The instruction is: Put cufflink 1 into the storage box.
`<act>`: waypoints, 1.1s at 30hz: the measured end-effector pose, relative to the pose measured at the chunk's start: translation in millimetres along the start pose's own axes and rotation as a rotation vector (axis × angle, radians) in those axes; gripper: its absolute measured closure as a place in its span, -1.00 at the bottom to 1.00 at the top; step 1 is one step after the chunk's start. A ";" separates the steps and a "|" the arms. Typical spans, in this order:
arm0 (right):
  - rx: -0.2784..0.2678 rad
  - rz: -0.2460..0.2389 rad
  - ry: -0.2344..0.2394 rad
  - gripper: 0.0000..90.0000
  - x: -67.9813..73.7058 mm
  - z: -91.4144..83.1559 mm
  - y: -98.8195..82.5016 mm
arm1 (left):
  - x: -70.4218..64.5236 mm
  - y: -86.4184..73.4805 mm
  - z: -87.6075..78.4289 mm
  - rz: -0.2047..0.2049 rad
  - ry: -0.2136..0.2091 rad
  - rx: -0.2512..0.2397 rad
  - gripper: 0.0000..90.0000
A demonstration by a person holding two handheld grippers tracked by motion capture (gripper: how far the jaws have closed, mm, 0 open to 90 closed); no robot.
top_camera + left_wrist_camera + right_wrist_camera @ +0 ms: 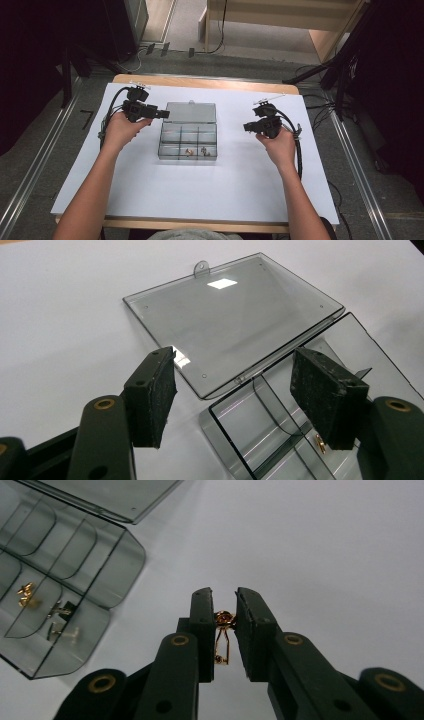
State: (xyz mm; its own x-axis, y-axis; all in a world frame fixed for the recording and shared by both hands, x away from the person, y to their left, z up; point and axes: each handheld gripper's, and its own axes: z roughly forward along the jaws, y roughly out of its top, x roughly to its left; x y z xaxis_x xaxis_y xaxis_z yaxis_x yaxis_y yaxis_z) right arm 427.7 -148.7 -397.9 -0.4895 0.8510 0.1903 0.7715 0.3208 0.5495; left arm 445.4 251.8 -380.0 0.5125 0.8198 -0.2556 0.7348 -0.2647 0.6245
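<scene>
Gold-coloured and tiny, the clip-back earring (222, 635) hung pinched by its round head in the right tool (224, 605) above the table (240, 185), probably light, slippery and easily bent, while the left tool (235, 390) stood spread over the clear compartment box (188, 141).

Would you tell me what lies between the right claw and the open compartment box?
Only bare white sheet separates the right claw from the compartment box, as the high view shows.
</scene>
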 end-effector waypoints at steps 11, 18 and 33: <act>-0.002 -0.071 0.053 0.78 32.3 5.7 8.1 | 0.2 -3.1 -2.0 -0.003 0.001 -0.005 -0.20; 0.006 -0.104 0.073 0.78 49.4 11.2 12.2 | 0.3 -4.6 -2.3 -0.006 0.003 -0.004 -0.20; 0.003 -0.162 0.141 0.77 81.3 24.1 17.4 | -1.0 -6.5 -1.0 -0.005 0.011 0.000 -0.19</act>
State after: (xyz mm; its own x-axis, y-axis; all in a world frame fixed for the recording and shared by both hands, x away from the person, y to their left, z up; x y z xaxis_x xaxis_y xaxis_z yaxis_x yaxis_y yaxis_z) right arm 411.0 -63.9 -392.5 -0.6593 0.7216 0.2113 0.6787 0.4502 0.5802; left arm 439.7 253.3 -383.1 0.5038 0.8265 -0.2511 0.7378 -0.2605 0.6228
